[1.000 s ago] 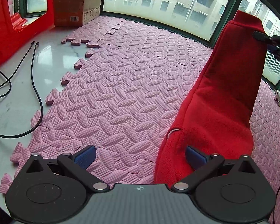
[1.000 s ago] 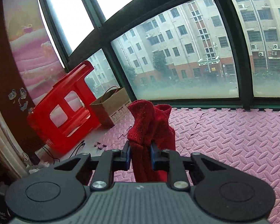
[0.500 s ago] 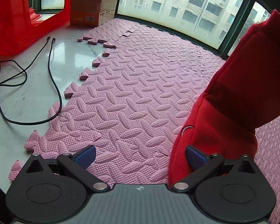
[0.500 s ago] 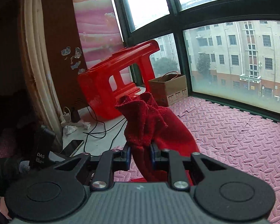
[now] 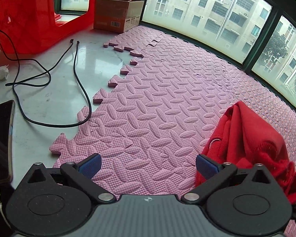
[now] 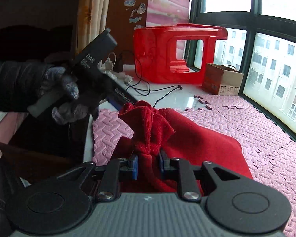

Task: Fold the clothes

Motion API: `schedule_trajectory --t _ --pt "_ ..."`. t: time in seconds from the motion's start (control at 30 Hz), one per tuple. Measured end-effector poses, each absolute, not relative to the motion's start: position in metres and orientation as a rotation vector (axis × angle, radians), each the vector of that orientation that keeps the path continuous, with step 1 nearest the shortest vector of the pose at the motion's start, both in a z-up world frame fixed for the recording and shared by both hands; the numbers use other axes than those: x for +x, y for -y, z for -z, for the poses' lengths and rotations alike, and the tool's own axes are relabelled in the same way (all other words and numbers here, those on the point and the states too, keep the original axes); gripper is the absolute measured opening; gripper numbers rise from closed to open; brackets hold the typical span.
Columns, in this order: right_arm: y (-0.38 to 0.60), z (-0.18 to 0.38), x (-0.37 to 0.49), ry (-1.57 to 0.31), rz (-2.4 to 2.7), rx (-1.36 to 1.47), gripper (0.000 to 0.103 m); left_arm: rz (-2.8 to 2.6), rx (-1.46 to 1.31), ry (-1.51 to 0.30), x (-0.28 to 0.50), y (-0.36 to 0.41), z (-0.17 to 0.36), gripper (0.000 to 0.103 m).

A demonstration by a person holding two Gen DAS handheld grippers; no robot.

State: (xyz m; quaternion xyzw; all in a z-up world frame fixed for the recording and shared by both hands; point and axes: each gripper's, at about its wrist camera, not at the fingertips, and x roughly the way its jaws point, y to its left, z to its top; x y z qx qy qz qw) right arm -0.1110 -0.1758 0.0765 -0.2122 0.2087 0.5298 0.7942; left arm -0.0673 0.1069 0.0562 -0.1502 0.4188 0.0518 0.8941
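A red knitted garment (image 6: 197, 144) lies partly on the pink foam mat (image 6: 266, 130), with one bunched end lifted. My right gripper (image 6: 149, 165) is shut on that bunched end, and the cloth stands up between its blue pads. In the left wrist view the same red garment (image 5: 248, 138) sits heaped at the lower right, beside the right finger. My left gripper (image 5: 148, 165) is open over the pink foam mat (image 5: 167, 90) with nothing between its fingers. In the right wrist view a gloved hand (image 6: 67, 94) holds the left gripper's handle at the left.
A red plastic stool (image 5: 27, 17) and a cardboard box (image 5: 116, 13) stand at the back by the windows. Black cables (image 5: 77, 75) trail over the white marble sill (image 5: 55, 98). A phone (image 5: 0, 138) lies at the left edge. Crumpled tissue (image 5: 1, 72) lies nearby.
My right gripper has swung left and down with the red garment, which has sunk from a tall hanging column to a low heap on the mat. My left gripper has drifted sideways, still open.
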Motion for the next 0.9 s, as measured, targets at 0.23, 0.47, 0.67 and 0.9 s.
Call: schedule_trajectory --t 0.23,0.47,0.67,0.9 --pt "0.172 -0.071 -0.132 -0.463 -1.192 -0.536 0.038 -0.037 -0.305 -0.776 -0.07 -0.095 -0.087 0.103" --pt "0.17 -0.077 -0.143 -0.481 -1.217 -0.512 0.044 0.12 -0.329 -0.663 -0.074 -0.061 -0.124 0.102" --pt "0.164 -0.071 -0.137 -0.497 -1.199 -0.48 0.044 0.401 -0.434 -0.607 -0.079 -0.025 -0.129 0.098" --pt "0.163 -0.069 -0.138 -0.493 -1.186 -0.451 0.049 0.385 -0.513 -0.712 -0.064 -0.019 -0.081 0.094"
